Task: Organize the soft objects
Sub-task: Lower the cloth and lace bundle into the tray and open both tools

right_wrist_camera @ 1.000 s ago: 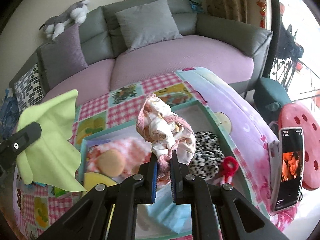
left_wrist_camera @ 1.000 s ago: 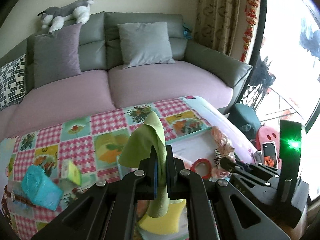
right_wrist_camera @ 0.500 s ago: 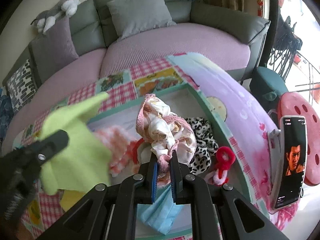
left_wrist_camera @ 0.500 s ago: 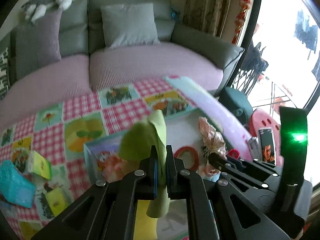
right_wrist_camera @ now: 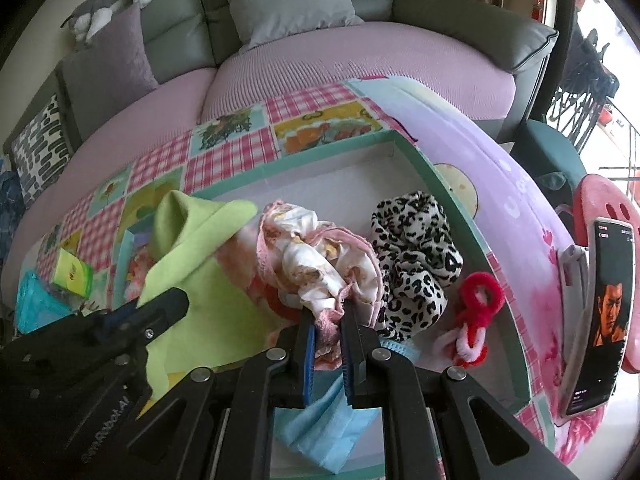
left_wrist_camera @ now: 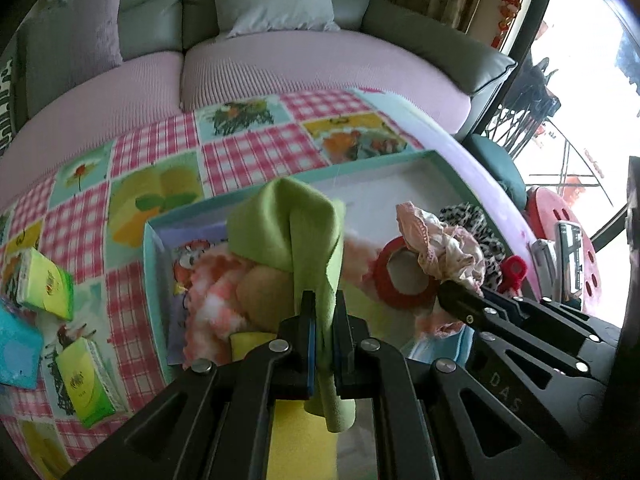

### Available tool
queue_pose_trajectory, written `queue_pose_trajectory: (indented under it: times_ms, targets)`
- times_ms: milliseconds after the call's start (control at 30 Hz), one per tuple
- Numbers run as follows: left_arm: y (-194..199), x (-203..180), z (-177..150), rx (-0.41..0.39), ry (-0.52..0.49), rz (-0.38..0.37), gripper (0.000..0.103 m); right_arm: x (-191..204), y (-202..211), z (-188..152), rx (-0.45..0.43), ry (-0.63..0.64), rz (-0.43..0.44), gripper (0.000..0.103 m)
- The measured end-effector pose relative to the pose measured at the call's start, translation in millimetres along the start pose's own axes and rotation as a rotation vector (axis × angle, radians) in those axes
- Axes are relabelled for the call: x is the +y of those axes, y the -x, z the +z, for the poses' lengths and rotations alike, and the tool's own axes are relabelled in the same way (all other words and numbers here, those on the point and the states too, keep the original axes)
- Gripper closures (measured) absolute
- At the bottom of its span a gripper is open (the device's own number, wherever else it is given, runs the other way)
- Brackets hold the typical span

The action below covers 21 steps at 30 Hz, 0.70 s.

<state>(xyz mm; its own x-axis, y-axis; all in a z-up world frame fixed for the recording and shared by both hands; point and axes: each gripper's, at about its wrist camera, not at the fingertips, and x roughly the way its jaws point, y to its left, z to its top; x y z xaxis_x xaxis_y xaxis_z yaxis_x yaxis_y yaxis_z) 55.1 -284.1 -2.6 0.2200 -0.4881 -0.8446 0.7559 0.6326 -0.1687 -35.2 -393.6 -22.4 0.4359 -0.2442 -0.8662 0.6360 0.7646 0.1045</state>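
Note:
My left gripper is shut on a lime green cloth, held over the left half of a teal-rimmed box. In the right wrist view the same green cloth hangs from the left gripper at the lower left. My right gripper is shut on a crumpled pink and white fabric piece, held above the box's rim. Inside the box lie a leopard-print scrunchie, red fuzzy rings, a light blue mask and a pink fluffy item.
Green tissue packs and a blue pack lie on the checked tablecloth left of the box. A phone on a stand stands at the right. A grey and lilac sofa with cushions runs behind the table.
Both grippers have come down toward the box. The left one moved right, carrying the green cloth from over the tablecloth to over the box. Both grips stay shut.

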Motion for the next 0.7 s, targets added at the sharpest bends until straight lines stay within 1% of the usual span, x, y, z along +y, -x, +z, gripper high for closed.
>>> queue_pose_trajectory:
  times_ms: [100,333,533,567,633,667,700]
  targets:
    - [-5,3,-2,0.018,0.009,0.009,0.096,2,-4,-1,0.012,0.009,-0.005,0.088]
    - [-7,5,-3,0.025,0.018,0.006,0.096,5,-6,-2,0.024,0.028,-0.025,0.088]
    - [1,6,-2,0.038,0.027,0.002,0.095,7,-1,-1,0.021,0.043,-0.031,0.088]
    - [3,6,-2,0.036,0.026,0.000,0.094,7,0,-1,0.019,0.044,-0.033,0.088]
    - [9,5,-1,0.031,0.022,0.003,0.086,7,3,-1,0.014,0.043,-0.038,0.087]
    - [12,5,0,0.028,0.021,0.006,0.075,7,6,-1,0.010,0.041,-0.039,0.087]
    - [15,5,0,0.022,0.022,0.010,0.068,7,8,-1,0.007,0.042,-0.040,0.086]
